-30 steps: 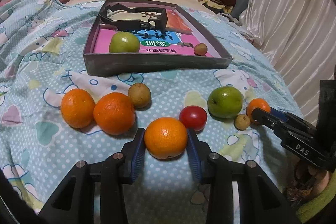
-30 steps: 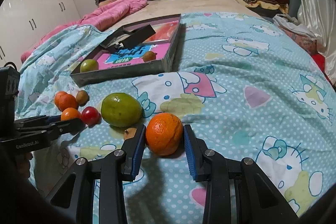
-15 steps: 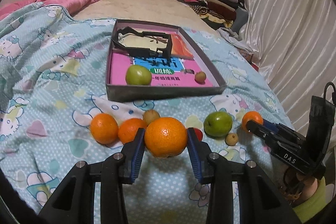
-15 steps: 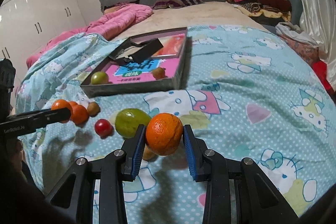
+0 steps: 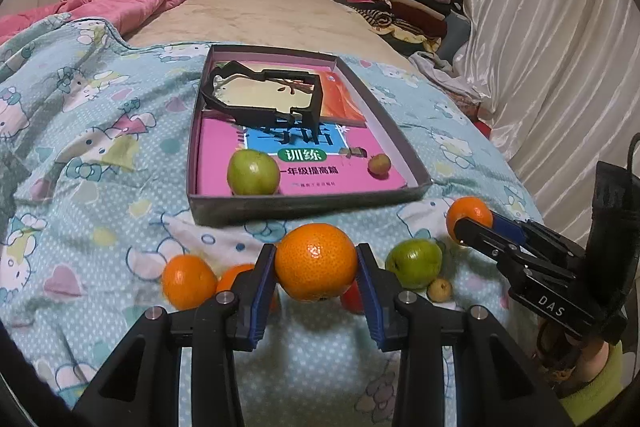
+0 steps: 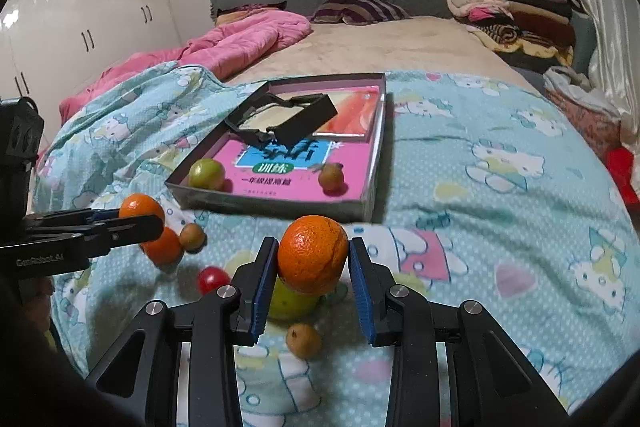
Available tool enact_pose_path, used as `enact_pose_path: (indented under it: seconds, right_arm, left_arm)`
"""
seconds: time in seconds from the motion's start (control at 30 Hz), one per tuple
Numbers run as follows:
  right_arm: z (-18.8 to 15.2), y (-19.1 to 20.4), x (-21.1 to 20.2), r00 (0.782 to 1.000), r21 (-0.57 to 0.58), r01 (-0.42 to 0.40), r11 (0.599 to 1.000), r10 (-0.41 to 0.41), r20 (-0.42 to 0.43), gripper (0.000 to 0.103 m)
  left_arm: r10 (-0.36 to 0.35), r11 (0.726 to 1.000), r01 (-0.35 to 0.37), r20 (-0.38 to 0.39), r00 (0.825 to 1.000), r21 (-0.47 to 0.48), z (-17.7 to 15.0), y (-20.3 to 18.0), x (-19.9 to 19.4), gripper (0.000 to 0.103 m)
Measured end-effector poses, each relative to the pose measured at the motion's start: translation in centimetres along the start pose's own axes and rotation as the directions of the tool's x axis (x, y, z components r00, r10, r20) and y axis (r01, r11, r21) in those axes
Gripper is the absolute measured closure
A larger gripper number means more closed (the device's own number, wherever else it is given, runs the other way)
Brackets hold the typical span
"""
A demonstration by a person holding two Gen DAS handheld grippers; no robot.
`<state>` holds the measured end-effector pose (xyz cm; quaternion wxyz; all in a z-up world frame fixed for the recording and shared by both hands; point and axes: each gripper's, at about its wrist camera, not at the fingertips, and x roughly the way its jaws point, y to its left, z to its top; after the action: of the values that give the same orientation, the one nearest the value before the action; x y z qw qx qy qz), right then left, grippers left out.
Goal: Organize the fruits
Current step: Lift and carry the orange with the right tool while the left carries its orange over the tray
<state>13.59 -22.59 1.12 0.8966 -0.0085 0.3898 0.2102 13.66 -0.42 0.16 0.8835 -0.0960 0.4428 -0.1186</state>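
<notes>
My left gripper point(image 5: 316, 259) is shut on an orange point(image 5: 316, 273) and holds it above the blanket, in front of the grey box point(image 5: 310, 205). My right gripper point(image 6: 314, 251) is shut on a second orange point(image 6: 313, 259), also in the air. Each gripper shows in the other's view, the right gripper point(image 5: 460, 227) at right and the left gripper point(image 6: 156, 223) at left. In the box lie a green apple point(image 5: 253, 173) and a small reddish fruit point(image 5: 379, 164). On the blanket lie an orange point(image 5: 188, 281), a green apple point(image 5: 414, 263), a small brown fruit point(image 5: 439, 289) and a red tomato point(image 6: 213, 279).
The box also holds a pink book point(image 5: 304, 167) and a black frame point(image 5: 264, 99). A pink quilt point(image 6: 240, 43) and folded clothes point(image 6: 504, 7) lie at the far end of the bed. A curtain point(image 5: 560, 47) hangs on the right. Another small brown fruit point(image 6: 192, 235) sits by an orange point(image 6: 162, 247).
Both grippers have risen off the blanket, each carrying its orange. The fruit on the blanket now sits lower and farther below the fingers.
</notes>
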Motion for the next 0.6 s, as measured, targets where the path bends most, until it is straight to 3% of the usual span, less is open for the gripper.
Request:
enact_pose_path:
  seconds: [0.6]
  right_arm:
    - [4.7, -0.7, 3.1, 1.000, -0.038, 0.002, 0.999, -0.002, 0.004, 0.067]
  left_arm:
    - [-0.006, 1.000, 0.006, -0.013, 1.000, 0.010, 6.6, 0.3, 3.5, 0.063]
